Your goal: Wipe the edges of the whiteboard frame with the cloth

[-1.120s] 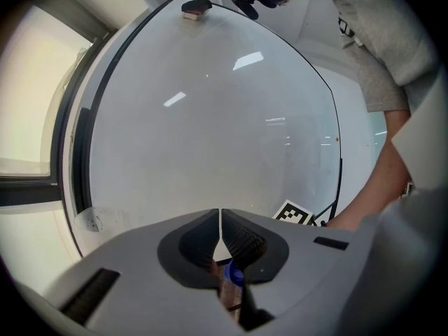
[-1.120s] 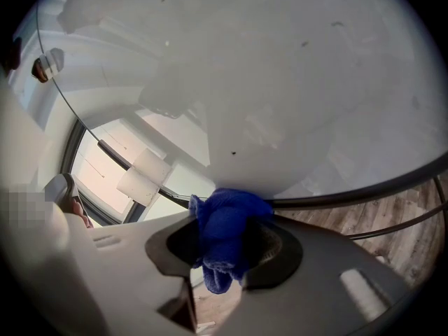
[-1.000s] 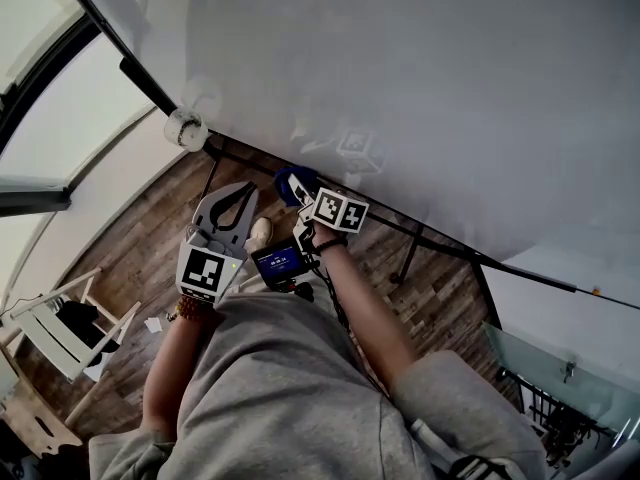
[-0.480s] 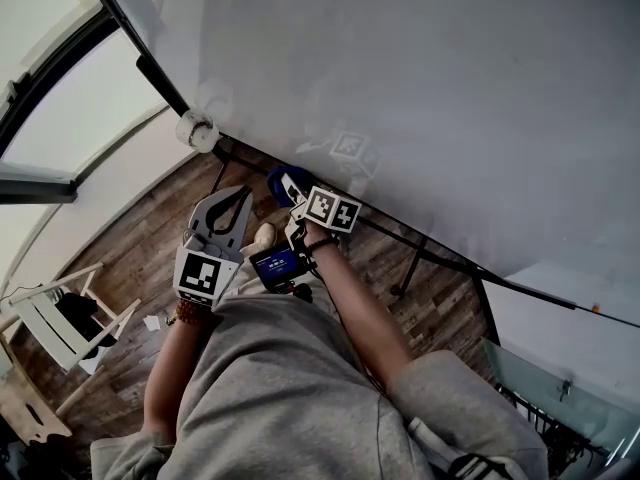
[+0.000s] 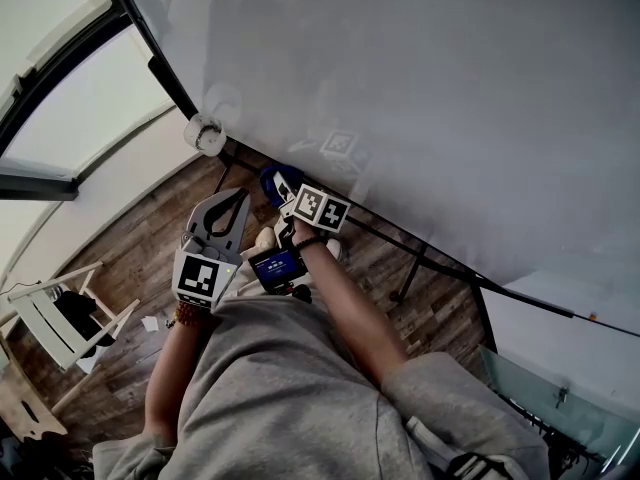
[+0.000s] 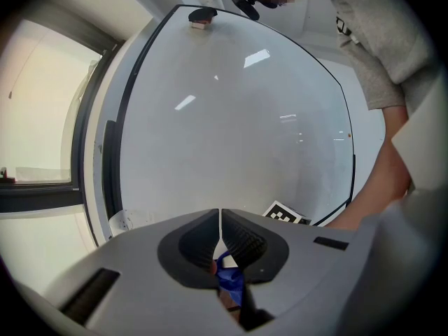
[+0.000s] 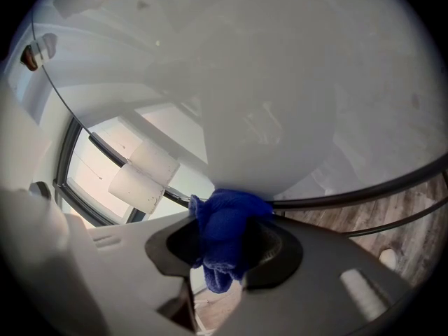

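The whiteboard (image 5: 430, 88) fills the upper head view, with its black frame (image 5: 172, 88) running down the left side and along the bottom. My right gripper (image 5: 285, 188) is shut on a bunched blue cloth (image 5: 273, 180) and presses it against the bottom frame edge. In the right gripper view the cloth (image 7: 227, 236) sits between the jaws of the gripper (image 7: 227, 247), touching the black frame (image 7: 364, 191). My left gripper (image 5: 241, 192) hangs below the board, off the frame. Its jaws (image 6: 220, 219) meet with nothing between the tips, facing the whiteboard (image 6: 231, 117).
A white paper roll (image 5: 205, 133) (image 7: 143, 177) sits by the board's lower left corner, close to the cloth. An eraser (image 6: 201, 17) rests on the board's top edge. A stand leg (image 5: 408, 268) rises from the wooden floor; a white rack (image 5: 60, 318) stands left, a window behind.
My right gripper has slid the cloth along the bottom frame edge towards the paper roll and the corner. The left gripper has kept its place, still shut.
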Demonstrator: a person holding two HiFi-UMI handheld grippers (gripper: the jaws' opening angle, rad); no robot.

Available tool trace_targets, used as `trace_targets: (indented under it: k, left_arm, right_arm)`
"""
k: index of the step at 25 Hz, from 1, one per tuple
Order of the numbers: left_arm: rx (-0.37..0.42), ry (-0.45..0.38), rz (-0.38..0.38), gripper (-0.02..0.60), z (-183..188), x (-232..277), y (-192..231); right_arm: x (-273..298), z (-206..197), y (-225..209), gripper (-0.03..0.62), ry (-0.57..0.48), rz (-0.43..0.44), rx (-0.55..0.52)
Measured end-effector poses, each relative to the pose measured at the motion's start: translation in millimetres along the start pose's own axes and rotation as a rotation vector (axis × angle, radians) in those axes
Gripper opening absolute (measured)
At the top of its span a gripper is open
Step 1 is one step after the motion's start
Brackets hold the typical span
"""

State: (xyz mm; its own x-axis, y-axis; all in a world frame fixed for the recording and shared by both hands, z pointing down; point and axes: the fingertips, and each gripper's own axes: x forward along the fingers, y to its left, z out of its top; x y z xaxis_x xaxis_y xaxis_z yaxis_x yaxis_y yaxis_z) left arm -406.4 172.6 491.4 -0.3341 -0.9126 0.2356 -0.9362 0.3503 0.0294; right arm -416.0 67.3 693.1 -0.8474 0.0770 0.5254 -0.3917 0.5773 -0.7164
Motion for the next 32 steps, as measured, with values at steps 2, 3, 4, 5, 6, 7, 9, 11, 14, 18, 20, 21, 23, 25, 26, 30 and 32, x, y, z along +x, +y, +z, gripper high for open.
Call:
trace_targets:
  k: [2,3,4,5,6,7,9,11,14,18,20,21,23,25,26,30,32]
  left_arm:
    - [-0.005,-0.002,0.008,0.018,1,-1,5]
    - [-0.011,-0.001,0.012,0.018,2,-2,7]
    - [-0.015,-0.001,0.015,0.018,3,-3,9]
    - [-0.013,-0.005,0.02,0.018,4,-4,12]
    - [-0.009,-0.01,0.025,0.018,4,-5,14]
    - [-0.006,-0.015,0.03,0.018,5,-6,16]
    - [-0.006,-0.02,0.038,0.018,7,-8,20]
    - [-0.008,-0.025,0.044,0.018,8,-8,24]
    - [-0.011,-0.032,0.054,0.018,10,-9,27]
    - [-0.019,-0.037,0.064,0.018,11,-12,32]
    - [-0.028,-0.035,0.066,0.018,12,-13,33]
    - [-0.032,-0.035,0.067,0.018,12,-14,34]
    - [-0.026,-0.042,0.073,0.018,13,-13,37]
    - [-0.023,-0.046,0.076,0.018,13,-12,39]
    - [-0.023,-0.046,0.078,0.018,13,-12,40]
    - [-0.03,-0.044,0.087,0.018,14,-13,42]
    - [-0.046,-0.036,0.088,0.018,15,-15,42]
  right_arm:
    - [4,1,4,0.146,-0.005,-0.007,0.005]
    - [6,1,6,0.146,-0.008,-0.01,0.007]
    - [7,1,7,0.146,-0.009,-0.012,0.007]
    - [8,0,9,0.146,-0.011,-0.012,0.005]
    - [10,0,11,0.146,-0.011,-0.01,0.003]
    - [11,0,14,0.146,-0.012,-0.006,-0.001]
    - [15,-1,19,0.147,-0.01,0.001,-0.01]
    - [20,-1,23,0.147,-0.009,0.004,-0.01]
    - [24,-2,28,0.147,-0.012,0.008,0.003]
    - [31,-1,37,0.147,-0.012,0.02,0.014]
    - [35,-2,42,0.147,-0.008,0.029,0.015]
    - [37,-3,45,0.147,-0.005,0.033,0.012]
    - [42,-4,49,0.147,-0.004,0.04,0.013]
    - [47,-4,52,0.147,-0.007,0.047,0.025]
    - [49,-4,54,0.147,-0.009,0.051,0.032]
    - [54,-4,60,0.147,-0.01,0.072,0.065]
    - [56,-5,63,0.147,-0.005,0.081,0.067]
